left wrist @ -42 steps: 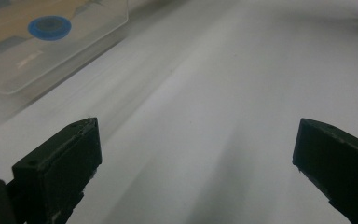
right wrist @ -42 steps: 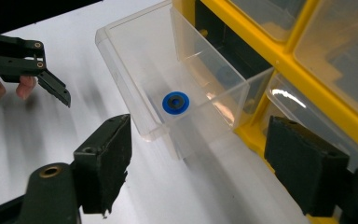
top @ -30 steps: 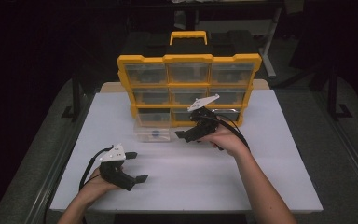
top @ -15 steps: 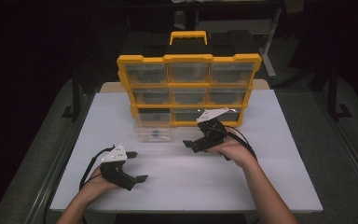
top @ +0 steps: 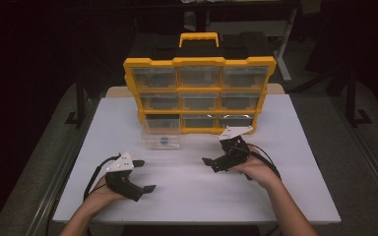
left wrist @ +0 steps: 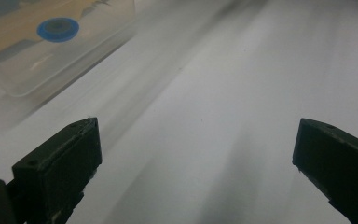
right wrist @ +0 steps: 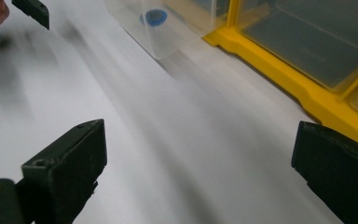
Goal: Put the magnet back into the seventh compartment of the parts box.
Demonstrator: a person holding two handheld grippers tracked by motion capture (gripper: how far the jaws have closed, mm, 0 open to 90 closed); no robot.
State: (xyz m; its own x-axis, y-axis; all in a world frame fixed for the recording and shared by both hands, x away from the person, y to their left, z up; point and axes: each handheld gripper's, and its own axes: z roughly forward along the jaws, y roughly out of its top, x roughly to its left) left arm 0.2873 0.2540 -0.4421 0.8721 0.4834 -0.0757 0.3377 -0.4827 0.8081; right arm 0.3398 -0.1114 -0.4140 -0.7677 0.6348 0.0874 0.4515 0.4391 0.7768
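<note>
Left gripper (top: pixel 145 175) low over near-left part of white counter (top: pixel 187 196), held in left hand (top: pixel 101 196). Jaws wide apart, nothing between, bare counter under them in left gripper view (left wrist: pixel 193 149). Cable looping off its left side.

Right gripper (top: pixel 211 164) right of centre, just above counter, held in right hand (top: pixel 256 169), jaws pointing left. Jaws spread wide, have just been opening, nothing between them; right gripper view (right wrist: pixel 196 172) looks past both black jaws at blurred counter surface. Grey three-cornered plate riding on top.

Clear plastic bin (top: pixel 161 139) pulled out, sitting flat on counter directly in front of organizer's bottom-left slot. Touching organizer or just clear of it: cannot tell. Small blue round part (top: pixel 163 139) inside bin, roughly centred. Same bin at top left of left gripper view (left wrist: pixel 42 51), blue part (left wrist: pixel 58 29) lying on its floor; also top centre of right gripper view (right wrist: pixel 163 32), blue part (right wrist: pixel 155 17) visible through wall.

Bin sits between both grippers and beyond them, well apart from each; neither touching it.

Yellow organizer (top: pixel 199 61) standing upright at far side of counter, three-by-three grid of clear drawers, yellow handle on top. Bottom-left slot looks empty. Yellow frame edge (right wrist: pixel 279 79) runs diagonally across right of right gripper view.

Tip of left gripper's jaw and a fingertip at top-left corner of right gripper view.
</note>
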